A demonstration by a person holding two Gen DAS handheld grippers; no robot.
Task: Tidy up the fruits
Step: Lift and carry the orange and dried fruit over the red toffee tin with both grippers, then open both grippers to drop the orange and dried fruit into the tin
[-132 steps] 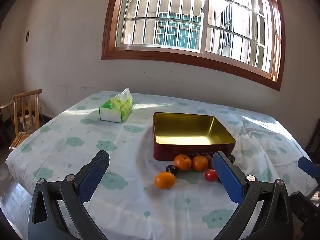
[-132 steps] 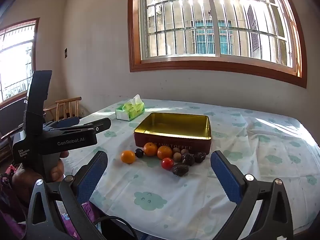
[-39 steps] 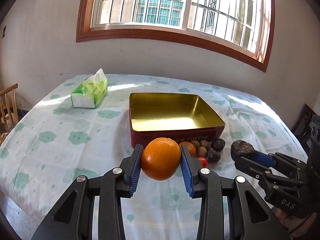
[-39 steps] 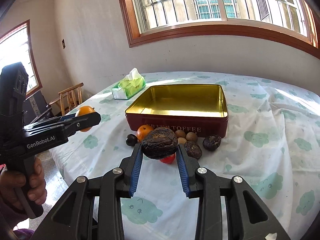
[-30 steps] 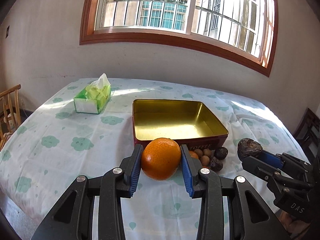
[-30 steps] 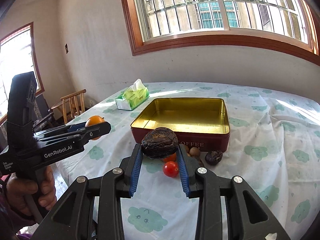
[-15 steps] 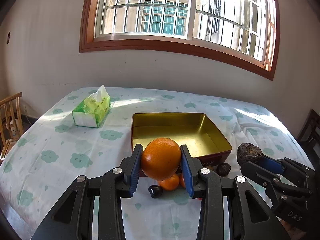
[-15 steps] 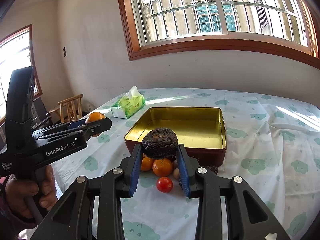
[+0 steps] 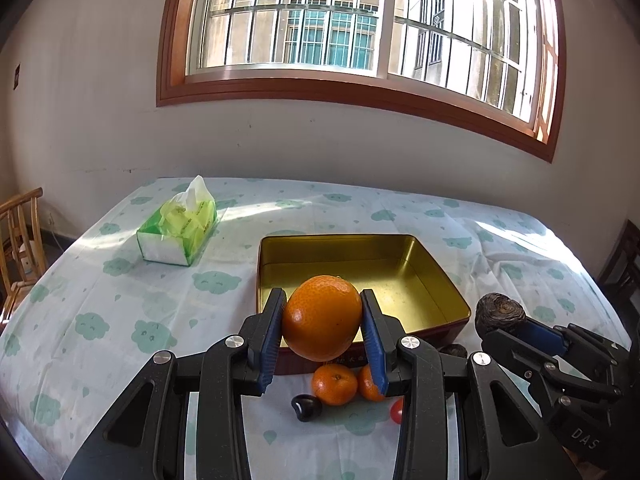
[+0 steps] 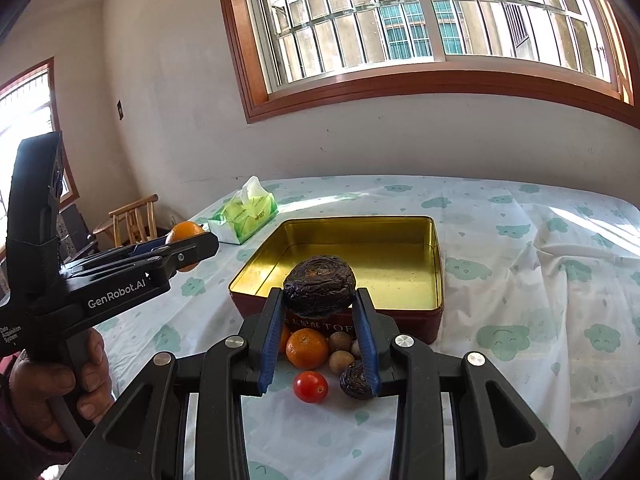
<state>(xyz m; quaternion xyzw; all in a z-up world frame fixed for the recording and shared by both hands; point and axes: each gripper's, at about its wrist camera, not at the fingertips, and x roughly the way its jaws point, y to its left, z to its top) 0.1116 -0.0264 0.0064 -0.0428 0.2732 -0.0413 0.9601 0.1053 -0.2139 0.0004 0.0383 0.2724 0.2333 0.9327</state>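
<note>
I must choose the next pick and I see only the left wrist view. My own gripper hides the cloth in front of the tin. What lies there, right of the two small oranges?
Observer: In the right wrist view, small brown round fruits lie by the front wall of the tin, beside a small orange.
Operator: And next to the red tomato?
Observer: A second dark fruit, wrinkled, lies on the cloth just right of the cherry tomato, partly behind a gripper finger.
Operator: Is the fruit in the right gripper held on both sides?
Observer: Yes. The right gripper is shut on the wrinkled dark fruit, one blue pad against each side.
</note>
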